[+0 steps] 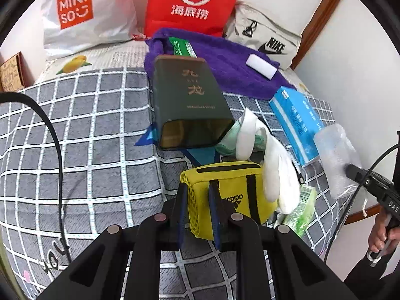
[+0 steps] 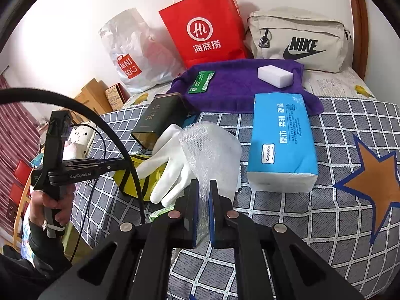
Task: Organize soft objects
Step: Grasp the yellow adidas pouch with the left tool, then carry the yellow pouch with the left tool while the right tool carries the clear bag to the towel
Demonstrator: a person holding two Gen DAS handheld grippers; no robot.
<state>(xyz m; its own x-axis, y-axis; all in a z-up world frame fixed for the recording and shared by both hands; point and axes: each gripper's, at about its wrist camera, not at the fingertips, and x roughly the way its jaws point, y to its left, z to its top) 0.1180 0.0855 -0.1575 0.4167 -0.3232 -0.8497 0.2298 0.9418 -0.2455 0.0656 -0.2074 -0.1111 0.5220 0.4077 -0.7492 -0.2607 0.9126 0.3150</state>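
Observation:
My left gripper [image 1: 198,187] is shut on the corner of a yellow Adidas pouch [image 1: 232,195], held over the checked bedspread [image 1: 87,137]. My right gripper [image 2: 204,187] is shut on a roll of clear bubble wrap [image 2: 210,150], which also shows in the left wrist view [image 1: 336,160]. A white glove [image 2: 170,165] lies partly over the pouch [image 2: 142,175]. A purple towel [image 2: 237,85] further back carries a white sponge [image 2: 275,76] and a green packet [image 2: 201,82]. A blue tissue pack [image 2: 282,140] lies to the right.
A dark green tin [image 1: 190,105] lies on its side in the middle of the bed. A Miniso bag [image 1: 82,15], a red paper bag [image 1: 192,2] and a beige Nike bag [image 2: 300,40] stand along the wall. A green wrapped item [image 1: 300,212] lies by the pouch.

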